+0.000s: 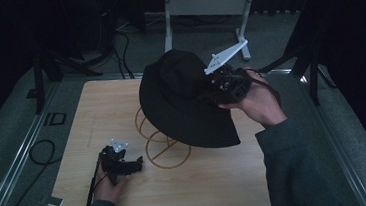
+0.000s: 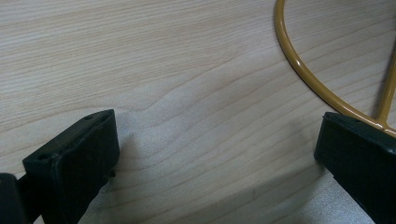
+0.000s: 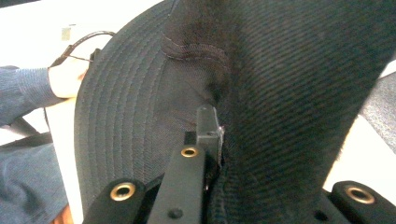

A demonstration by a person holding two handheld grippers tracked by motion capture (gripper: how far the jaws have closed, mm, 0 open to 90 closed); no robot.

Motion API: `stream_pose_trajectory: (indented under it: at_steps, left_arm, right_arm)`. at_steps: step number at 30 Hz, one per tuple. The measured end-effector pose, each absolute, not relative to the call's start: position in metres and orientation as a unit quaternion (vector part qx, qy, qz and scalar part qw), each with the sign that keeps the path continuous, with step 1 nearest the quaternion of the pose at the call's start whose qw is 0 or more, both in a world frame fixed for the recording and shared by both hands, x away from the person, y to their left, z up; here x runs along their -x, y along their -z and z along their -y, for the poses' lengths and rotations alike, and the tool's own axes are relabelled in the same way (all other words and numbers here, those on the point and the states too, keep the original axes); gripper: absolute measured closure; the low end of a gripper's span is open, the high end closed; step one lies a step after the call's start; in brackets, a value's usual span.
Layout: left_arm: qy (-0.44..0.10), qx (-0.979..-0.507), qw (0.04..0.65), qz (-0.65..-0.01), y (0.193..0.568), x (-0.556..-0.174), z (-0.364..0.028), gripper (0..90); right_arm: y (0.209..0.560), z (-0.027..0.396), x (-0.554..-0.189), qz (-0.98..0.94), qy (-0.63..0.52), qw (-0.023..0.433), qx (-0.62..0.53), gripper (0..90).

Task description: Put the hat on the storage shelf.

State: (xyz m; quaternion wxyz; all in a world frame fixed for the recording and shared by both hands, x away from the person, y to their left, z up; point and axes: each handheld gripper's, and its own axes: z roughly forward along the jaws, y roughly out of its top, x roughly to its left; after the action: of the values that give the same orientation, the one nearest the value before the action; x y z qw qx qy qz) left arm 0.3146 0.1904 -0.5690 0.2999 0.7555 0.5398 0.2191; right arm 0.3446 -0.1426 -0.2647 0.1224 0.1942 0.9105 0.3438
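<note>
We rested our left gripper [image 1: 135,163], jaws wide open and holding nothing, on the table [image 1: 204,191] at seven o'clock beside the yellow wire stand [image 1: 167,152], while our right gripper [image 1: 209,91] pinched the black hat [image 1: 181,100] tight and held it above that stand, toward one o'clock, ready to set down.

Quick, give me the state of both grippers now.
Left gripper: open, empty, low over the table.
Right gripper: shut on the black hat.
</note>
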Motion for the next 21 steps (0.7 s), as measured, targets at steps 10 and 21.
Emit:
stream_pose_trajectory:
  at_steps: [10, 21]
  left_arm:
    - [-0.219, -0.756, 0.300, -0.540, 0.569, -0.315, -0.190, 0.2]
    - [-0.219, -0.756, 0.300, -0.540, 0.569, -0.315, -0.190, 0.3]
  right_arm:
    - [0.265, 0.130, -0.347, -0.913, -0.340, 0.119, -0.189, 86.9]
    - [0.260, 0.114, -0.346, -0.919, -0.333, 0.121, -0.174, 86.8]
